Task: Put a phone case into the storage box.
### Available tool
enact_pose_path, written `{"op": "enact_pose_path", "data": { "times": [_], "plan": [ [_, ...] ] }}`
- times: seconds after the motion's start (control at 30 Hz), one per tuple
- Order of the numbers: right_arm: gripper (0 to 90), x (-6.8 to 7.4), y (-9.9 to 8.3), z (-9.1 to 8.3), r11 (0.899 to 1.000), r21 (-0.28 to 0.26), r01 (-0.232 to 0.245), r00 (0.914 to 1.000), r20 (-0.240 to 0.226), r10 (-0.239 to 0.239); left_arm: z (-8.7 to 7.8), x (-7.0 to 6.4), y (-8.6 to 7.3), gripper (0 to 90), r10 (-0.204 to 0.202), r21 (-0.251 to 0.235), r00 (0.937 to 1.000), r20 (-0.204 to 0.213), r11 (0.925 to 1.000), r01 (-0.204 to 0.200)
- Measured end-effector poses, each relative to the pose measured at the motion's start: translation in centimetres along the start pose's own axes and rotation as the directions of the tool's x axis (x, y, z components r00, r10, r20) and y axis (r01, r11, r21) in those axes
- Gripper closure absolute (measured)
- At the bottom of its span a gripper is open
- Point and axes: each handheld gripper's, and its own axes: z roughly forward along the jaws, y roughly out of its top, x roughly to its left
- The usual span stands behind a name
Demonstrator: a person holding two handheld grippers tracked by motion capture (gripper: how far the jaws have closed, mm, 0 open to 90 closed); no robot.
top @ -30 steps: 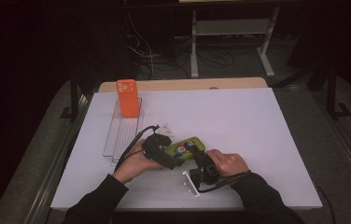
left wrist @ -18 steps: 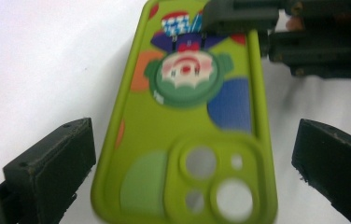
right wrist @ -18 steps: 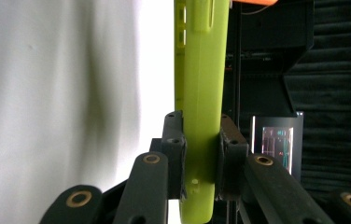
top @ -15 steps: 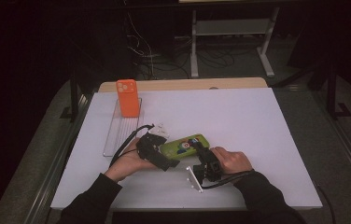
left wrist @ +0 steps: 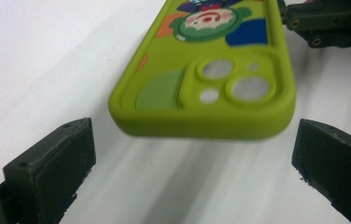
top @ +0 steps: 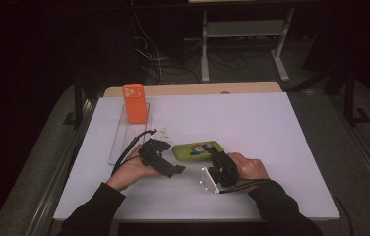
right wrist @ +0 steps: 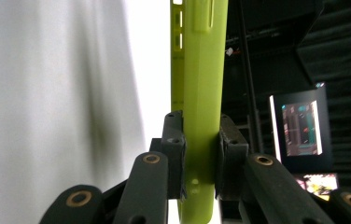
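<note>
White surface (top: 271, 147) under dark room: right tool (top: 218, 163) clamps one end of a green phone case (top: 198, 150), held just above it, while left tool (top: 170, 168) waits, jaws spread, at the case's camera end.

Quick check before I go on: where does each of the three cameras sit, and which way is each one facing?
High view: above the person's side, looking forward and down on the white table; forearms, left gripper and right gripper show.
Left gripper view: on the left gripper, looking between its open jaws at the lime-green rubbery phone case.
Right gripper view: on the right gripper, turned sideways, looking along the case's edge, its jaws clamped on it.
Shared: all three show the green case.
</note>
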Motion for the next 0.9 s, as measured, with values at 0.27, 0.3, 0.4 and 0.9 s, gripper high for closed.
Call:
{"op": "enact_pose_path", "data": {
  "times": [0.27,0.3,0.4,0.9],
  "plan": [
    [75.3,-1.3,-0.8,0.1,0.983,0.007,-0.183,0.9814,-0.056,0.183,-0.1,0.1,0.0,0.0,-0.008,-0.018,0.9999,-0.01,0.9998,0.008],
    [75.3,-1.5,-0.8,0.1,0.976,0.002,-0.22,0.9735,-0.064,0.22,0.0,-0.1,0.0,0.0,-0.035,-0.03,0.9993,-0.008,0.9989,0.035],
    [75.3,-2.0,-1.1,0.0,0.956,0.013,-0.292,0.9496,-0.115,0.291,-0.2,0.1,0.0,0.0,-0.01,-0.028,0.9999,-0.014,0.9996,0.009],
    [75.3,-3.5,-2.1,0.4,0.76,0.08,-0.645,0.7288,-0.235,0.643,-0.4,0.2,0.1,0.0,-0.03,-0.031,0.9994,-0.02,0.9991,0.029]
  ]
}}
